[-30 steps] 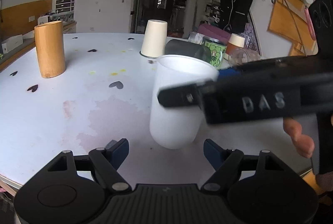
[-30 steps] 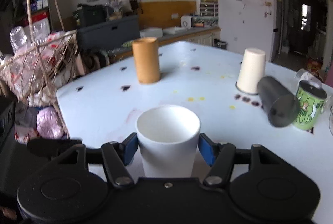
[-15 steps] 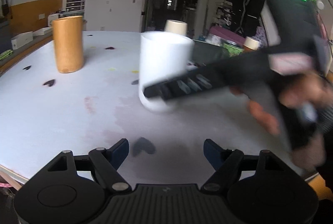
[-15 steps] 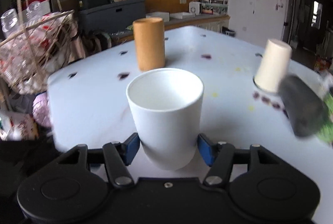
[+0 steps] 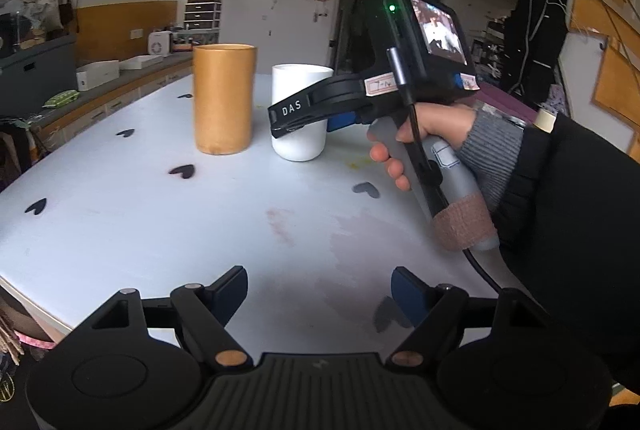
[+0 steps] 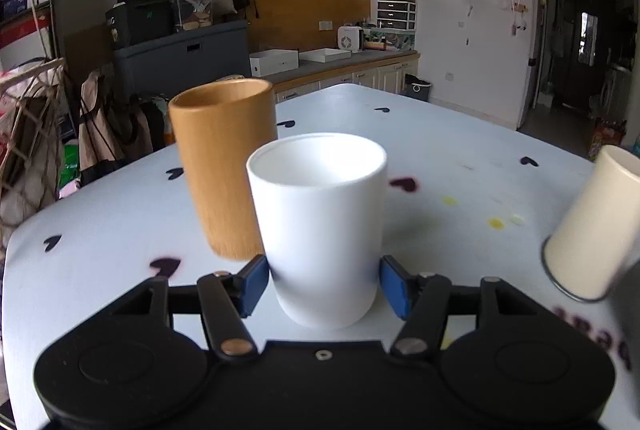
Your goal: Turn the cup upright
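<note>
The white cup stands mouth up between the blue pads of the right claw, low on its body, just beside the brown wooden cup. In the left wrist view its base seems to sit on the pale surface, or only just above it (the contact line itself is too soft to read). The right claw is clamped on the cup: both pads press against its wall with no gap showing.

The left claw is spread wide and grips nothing, hovering low over the near part of the surface, well apart from both cups.

By my reading the flip itself is done, and the step in hand is the set-down. The next move calls for confirming that the base rests flat, then easing the right pads apart evenly and drawing straight back, so neither pad drags the cup over. The wooden cup stands close on the left side, so the left pad has little room to swing out. A cream cup stands inverted off to the right, untouched.
</note>
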Demonstrator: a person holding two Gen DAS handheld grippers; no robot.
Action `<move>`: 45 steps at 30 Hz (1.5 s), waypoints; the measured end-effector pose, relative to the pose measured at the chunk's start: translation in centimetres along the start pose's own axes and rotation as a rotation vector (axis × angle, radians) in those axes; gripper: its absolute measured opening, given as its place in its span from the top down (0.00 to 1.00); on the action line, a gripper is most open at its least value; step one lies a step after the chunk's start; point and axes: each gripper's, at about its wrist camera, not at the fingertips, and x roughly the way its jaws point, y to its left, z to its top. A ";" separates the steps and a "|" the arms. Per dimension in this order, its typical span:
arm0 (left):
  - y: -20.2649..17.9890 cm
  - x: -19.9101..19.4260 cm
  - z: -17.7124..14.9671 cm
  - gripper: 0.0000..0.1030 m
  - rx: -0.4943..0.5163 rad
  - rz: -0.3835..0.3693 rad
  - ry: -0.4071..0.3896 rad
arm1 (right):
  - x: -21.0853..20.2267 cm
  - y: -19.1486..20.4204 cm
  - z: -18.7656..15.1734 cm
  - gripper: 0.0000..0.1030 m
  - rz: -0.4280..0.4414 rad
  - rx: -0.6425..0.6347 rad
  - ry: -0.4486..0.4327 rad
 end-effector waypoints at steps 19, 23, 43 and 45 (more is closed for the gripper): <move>0.8 -3.5 3.2 0.18 -0.030 0.124 -0.105 | -17.1 0.1 -2.6 0.16 -0.054 0.003 -0.170; -0.1 -4.7 3.4 0.13 -0.008 0.136 -0.140 | -21.4 -0.4 -4.4 0.12 -0.093 -0.002 -0.184; -2.2 -6.5 2.9 0.02 0.051 0.128 -0.170 | -28.2 -1.5 -9.7 0.00 -0.215 0.055 -0.220; -2.3 -6.5 2.9 0.02 0.052 0.126 -0.170 | -28.2 -1.7 -9.8 0.00 -0.221 0.057 -0.221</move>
